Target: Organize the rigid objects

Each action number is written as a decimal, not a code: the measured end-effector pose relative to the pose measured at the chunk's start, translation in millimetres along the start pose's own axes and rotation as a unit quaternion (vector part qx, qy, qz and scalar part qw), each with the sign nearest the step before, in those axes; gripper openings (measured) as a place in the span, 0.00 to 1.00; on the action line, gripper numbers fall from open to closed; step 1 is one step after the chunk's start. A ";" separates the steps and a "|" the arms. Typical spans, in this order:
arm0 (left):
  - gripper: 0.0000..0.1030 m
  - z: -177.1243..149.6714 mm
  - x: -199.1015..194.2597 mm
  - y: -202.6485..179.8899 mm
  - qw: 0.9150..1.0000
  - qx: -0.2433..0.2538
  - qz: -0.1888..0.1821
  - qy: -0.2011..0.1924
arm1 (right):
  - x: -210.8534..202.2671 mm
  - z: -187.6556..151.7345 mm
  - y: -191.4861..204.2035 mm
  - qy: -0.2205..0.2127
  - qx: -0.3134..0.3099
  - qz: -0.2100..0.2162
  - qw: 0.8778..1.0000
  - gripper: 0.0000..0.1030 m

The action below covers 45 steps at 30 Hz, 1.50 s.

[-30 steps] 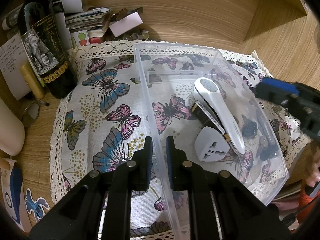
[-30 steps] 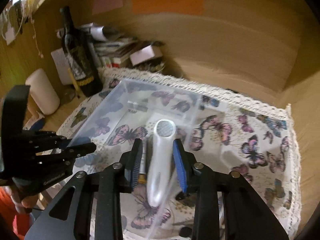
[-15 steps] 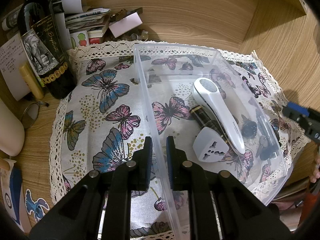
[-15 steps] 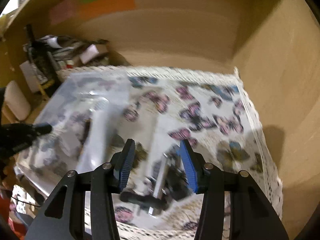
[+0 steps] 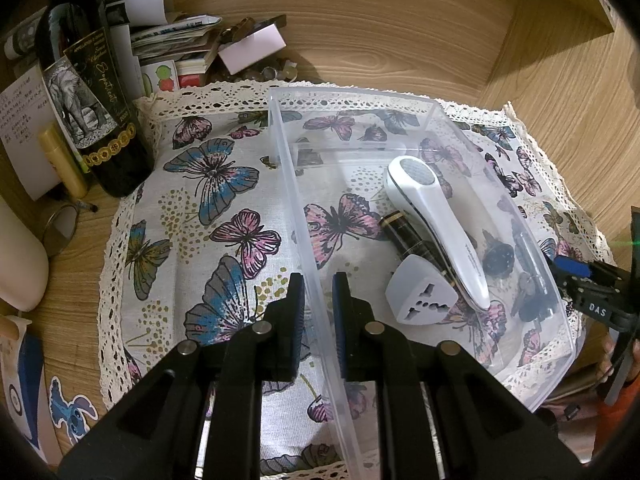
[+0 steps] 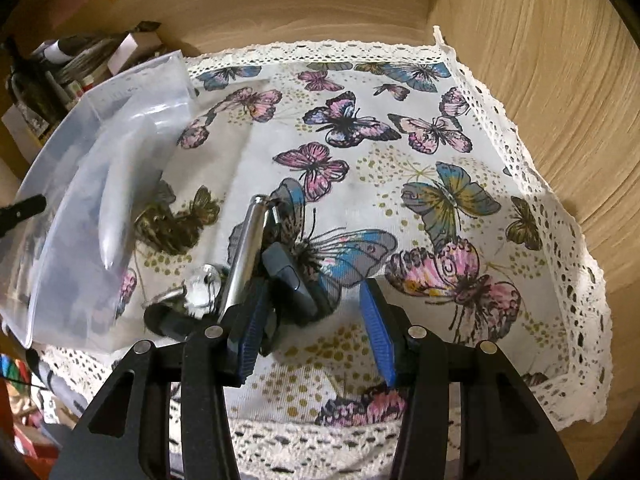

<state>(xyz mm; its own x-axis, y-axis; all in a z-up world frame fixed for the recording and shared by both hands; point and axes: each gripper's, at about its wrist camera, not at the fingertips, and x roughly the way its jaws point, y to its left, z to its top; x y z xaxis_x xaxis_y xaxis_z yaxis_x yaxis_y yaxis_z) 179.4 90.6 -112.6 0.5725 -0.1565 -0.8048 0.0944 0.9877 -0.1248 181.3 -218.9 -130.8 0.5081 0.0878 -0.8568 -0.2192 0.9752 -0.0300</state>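
Left gripper [image 5: 319, 296]: pinching the clear plastic bin [image 5: 472, 128] by its near wall.
Right gripper [image 6: 310, 320]: jaws closing, gaping, gripping nothing.
Corkscrew [image 6: 244, 256]: lying on butterfly cloth [image 6: 440, 160] beside bin, its dark part between the jaws.
Bin contents: white handheld device [image 5: 436, 220], travel adapter [image 5: 422, 294].

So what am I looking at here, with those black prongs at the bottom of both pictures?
Those prongs are hand-held grabbers; a person carries one in each hand, and each has a camera looking along its fingers. One picture is from the left gripper, whose fingers are shut on the wall of a clear plastic box. Inside lie a white handheld device, a white plug adapter and a dark pen-like stick. The other picture is from the right gripper: its fingers have just been closing slightly but grip nothing, poised over a dark metal tool lying on the butterfly cloth beside the box.
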 end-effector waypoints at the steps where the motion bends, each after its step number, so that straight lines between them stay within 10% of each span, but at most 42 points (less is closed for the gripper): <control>1: 0.12 -0.2 -0.1 -0.1 1.000 0.000 0.000 0.000 | 0.6 1.6 0.6 -0.002 0.000 -0.003 1.000 0.33; 6: 0.12 0.0 0.1 0.0 1.000 0.000 0.000 0.000 | 2.9 7.7 -0.3 -0.014 -0.011 -0.015 1.000 0.16; 21: 0.12 -0.1 0.5 0.7 1.000 0.001 0.000 0.000 | -31.3 30.8 8.3 -0.082 -0.018 -0.012 0.996 0.16; 45: 0.13 -0.4 1.0 1.6 1.000 0.001 -0.002 0.000 | -36.7 59.2 123.7 -0.108 -0.124 0.121 0.979 0.16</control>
<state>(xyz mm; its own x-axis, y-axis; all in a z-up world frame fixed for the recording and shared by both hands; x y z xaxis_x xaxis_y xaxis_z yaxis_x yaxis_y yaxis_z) 179.8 92.0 -113.8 0.5720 -0.1609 -0.8043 0.0986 0.9869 -0.1273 184.8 -89.5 -72.6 0.5742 0.3770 -0.7267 -0.5367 0.8437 0.0136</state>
